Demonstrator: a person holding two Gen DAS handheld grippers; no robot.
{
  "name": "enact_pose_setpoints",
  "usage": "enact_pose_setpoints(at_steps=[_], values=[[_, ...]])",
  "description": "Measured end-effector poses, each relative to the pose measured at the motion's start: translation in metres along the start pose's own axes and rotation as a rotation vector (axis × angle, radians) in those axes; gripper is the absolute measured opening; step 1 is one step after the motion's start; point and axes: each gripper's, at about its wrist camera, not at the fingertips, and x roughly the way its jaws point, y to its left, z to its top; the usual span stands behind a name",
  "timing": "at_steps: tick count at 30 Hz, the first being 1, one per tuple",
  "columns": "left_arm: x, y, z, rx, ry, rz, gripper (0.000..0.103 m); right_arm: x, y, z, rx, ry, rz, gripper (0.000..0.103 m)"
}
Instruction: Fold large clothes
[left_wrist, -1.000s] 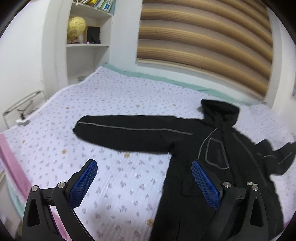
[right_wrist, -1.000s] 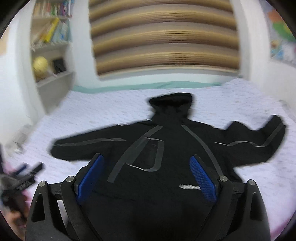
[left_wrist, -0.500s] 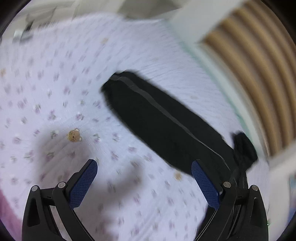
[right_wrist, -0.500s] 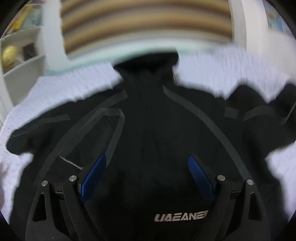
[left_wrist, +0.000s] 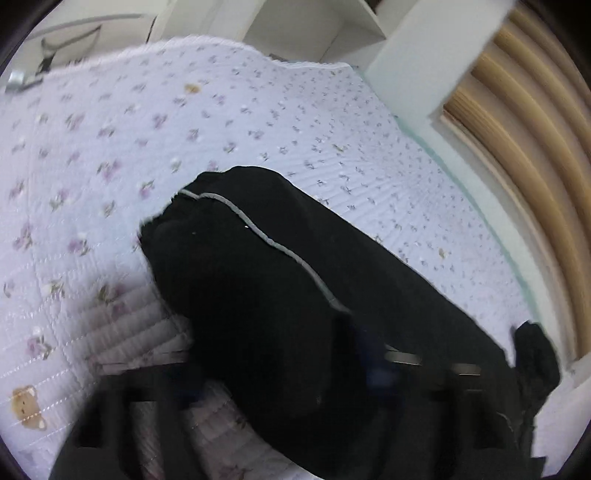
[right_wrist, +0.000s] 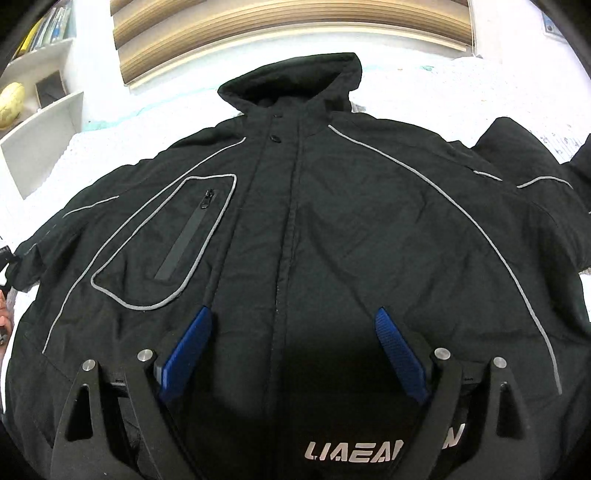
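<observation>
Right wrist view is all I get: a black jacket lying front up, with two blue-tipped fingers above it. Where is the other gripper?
Observer: The left gripper is low over the jacket's outstretched sleeve, close to the cuff.
Operator: Is it gripping the sleeve?
Observer: I cannot tell. Its fingers are a motion blur, and the black sleeve lies across the space between them.
Operator: What is the sleeve lying on?
Observer: A pale quilt printed with small purple flowers. There is a teddy bear patch off to the side of the gripper.
</observation>
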Motion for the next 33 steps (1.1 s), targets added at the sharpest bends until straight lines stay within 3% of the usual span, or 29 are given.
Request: enact_pose_setpoints(at_steps=[1,2,6,11,16,20,23,27,29,33], values=[[-0.001,0.0,0.002,0.005,-0.009,-0.014,0.027,0.0,0.0,0.0,-0.002,-0.003,0.002,0.092],[-0.004,-0.001,0.006,0.011,-0.021,-0.032,0.021,0.002,0.001,0.001,-0.004,-0.005,0.003,0.092],[-0.04,-0.029,0.007,0.105,-0.101,-0.065,0.019,0.002,0.002,0.001,-0.01,-0.013,0.008,0.091],[-0.102,-0.107,0.001,0.287,-0.188,-0.201,0.018,0.003,0.001,0.002,-0.007,-0.014,0.012,0.091],[-0.144,-0.193,-0.04,0.49,-0.173,-0.341,0.018,0.002,0.001,0.002,-0.005,-0.014,0.015,0.091],[-0.144,-0.257,-0.087,0.635,-0.095,-0.406,0.018,0.002,0.001,0.002,-0.007,-0.014,0.014,0.091],[-0.12,-0.294,-0.138,0.732,0.032,-0.408,0.018,0.002,0.001,0.003,-0.003,-0.015,0.02,0.091],[-0.063,-0.302,-0.202,0.811,0.234,-0.366,0.019,0.002,0.0,0.002,0.003,-0.018,0.03,0.091],[-0.038,-0.3,-0.224,0.852,0.328,-0.342,0.024,0.002,-0.001,0.002,0.006,-0.017,0.035,0.091],[-0.044,-0.301,-0.229,0.864,0.34,-0.352,0.032,0.002,0.0,0.002,0.007,-0.011,0.031,0.091]])
